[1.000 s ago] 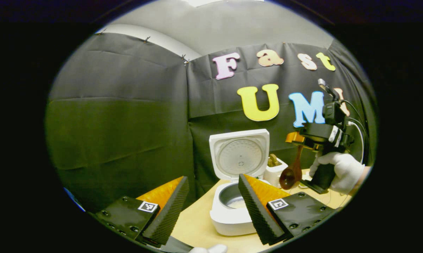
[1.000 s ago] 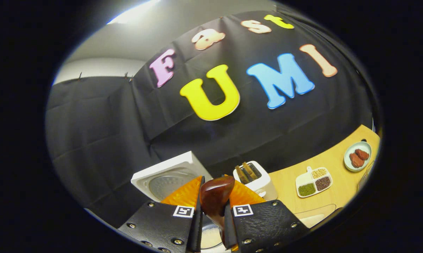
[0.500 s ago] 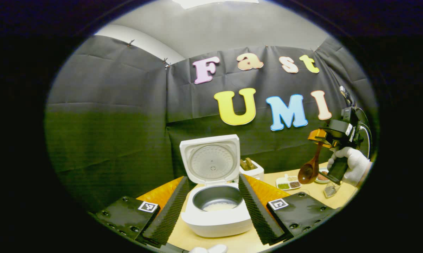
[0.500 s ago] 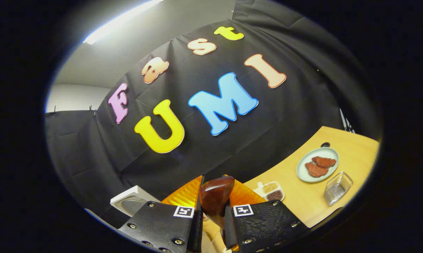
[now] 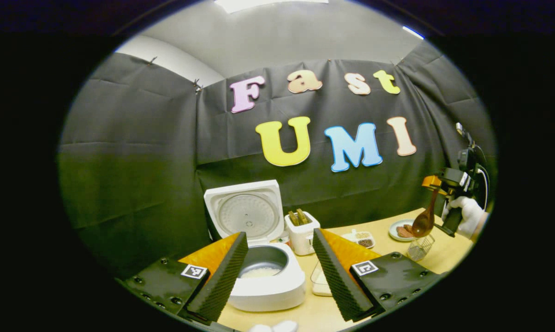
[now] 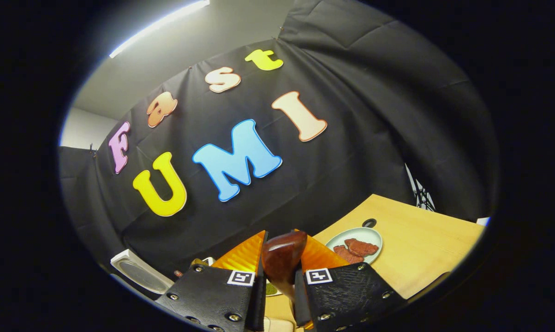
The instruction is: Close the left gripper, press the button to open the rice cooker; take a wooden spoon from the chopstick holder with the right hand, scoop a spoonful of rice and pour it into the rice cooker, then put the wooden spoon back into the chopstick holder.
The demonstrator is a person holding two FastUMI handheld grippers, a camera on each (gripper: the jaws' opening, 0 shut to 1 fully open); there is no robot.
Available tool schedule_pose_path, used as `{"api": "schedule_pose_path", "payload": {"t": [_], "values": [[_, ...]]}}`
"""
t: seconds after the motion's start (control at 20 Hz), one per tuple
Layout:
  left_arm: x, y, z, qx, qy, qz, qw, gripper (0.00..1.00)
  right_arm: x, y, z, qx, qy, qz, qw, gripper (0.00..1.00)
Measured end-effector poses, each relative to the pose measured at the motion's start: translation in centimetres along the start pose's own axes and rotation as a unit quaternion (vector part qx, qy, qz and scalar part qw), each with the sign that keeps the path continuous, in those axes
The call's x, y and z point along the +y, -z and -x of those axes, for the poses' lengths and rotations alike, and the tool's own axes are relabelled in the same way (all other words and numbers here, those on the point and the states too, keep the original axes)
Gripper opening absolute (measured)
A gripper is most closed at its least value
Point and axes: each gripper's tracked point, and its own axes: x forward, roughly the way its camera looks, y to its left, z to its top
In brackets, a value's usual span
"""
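Wooden table (image 6: pixel 425 249) — right gripper (image 6: pixel 281 258) clamps wooden spoon (image 6: pixel 281 258).

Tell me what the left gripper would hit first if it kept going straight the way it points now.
Most likely the open rice cooker: its white body and inner pot sit just ahead, partly between the open jaws of the left gripper. A clear container lies close beside it on the table. Depth is hard to judge here.

The wooden spoon (image 6: pixel 281 263) handle is hidden below the right gripper's fingers (image 6: pixel 258 281).
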Motion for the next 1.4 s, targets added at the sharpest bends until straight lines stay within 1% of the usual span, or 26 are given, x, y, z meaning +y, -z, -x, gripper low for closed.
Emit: {"api": "schedule_pose_path", "payload": {"t": [0.2,0.4,0.55,0.7,0.85,0.9,0.95,1.05,1.1,1.15,1.2,1.3,1.35,1.4], "values": [[-2.1,-0.4,-0.1,0.005,-0.001,-0.008,1.000,1.00,-3.9,-0.1,-1.1,0.004,0.015,0.002,1.000,0.26],[-4.0,-0.6,-0.6,0.010,-0.004,-0.016,1.000,1.00,-6.3,0.9,-2.2,0.014,0.021,0.001,1.000,0.26],[-4.8,-0.8,-0.8,0.012,-0.008,-0.020,1.000,1.00,-7.1,1.9,-3.0,0.023,0.022,0.001,0.999,0.26],[-5.1,-0.9,-1.2,0.014,-0.008,-0.020,1.000,1.00,-7.9,3.2,-3.6,0.029,0.025,0.013,0.999,0.26],[-5.6,-0.7,-1.7,0.016,-0.009,-0.022,1.000,1.00,-9.2,5.4,-4.4,0.045,0.034,0.011,0.998,0.26],[-5.8,-0.9,-1.8,0.017,-0.009,-0.024,1.000,0.98,-9.6,6.0,-4.6,0.049,0.039,0.008,0.998,0.26],[-6.1,-0.9,-1.9,0.017,-0.010,-0.026,0.999,1.00,-10.1,6.9,-4.6,0.050,0.043,0.007,0.998,0.26],[-6.5,-1.0,-2.1,0.019,-0.010,-0.032,0.999,1.00,-11.0,8.7,-4.5,0.066,0.053,0.014,0.996,0.26],[-6.6,-1.1,-2.2,0.019,-0.010,-0.033,0.999,0.98,-11.5,9.3,-4.4,0.071,0.056,0.016,0.996,0.26],[-6.7,-1.0,-2.2,0.020,-0.011,-0.034,0.999,1.00,-11.6,8.9,-4.2,0.064,0.057,0.018,0.996,0.26],[-6.7,-1.0,-2.2,0.021,-0.011,-0.035,0.999,1.00,-11.5,8.9,-4.4,0.066,0.062,0.018,0.996,0.26],[-6.8,-0.9,-2.1,0.022,-0.009,-0.035,0.999,0.94,-11.9,8.9,-4.6,0.063,0.070,0.025,0.995,0.26],[-6.8,-0.8,-2.2,0.022,-0.009,-0.036,0.999,1.00,-12.1,9.1,-4.4,0.068,0.073,0.028,0.995,0.26],[-6.8,-0.9,-2.4,0.021,-0.009,-0.036,0.999,0.98,-12.4,9.2,-4.1,0.073,0.080,0.030,0.994,0.26]]}}
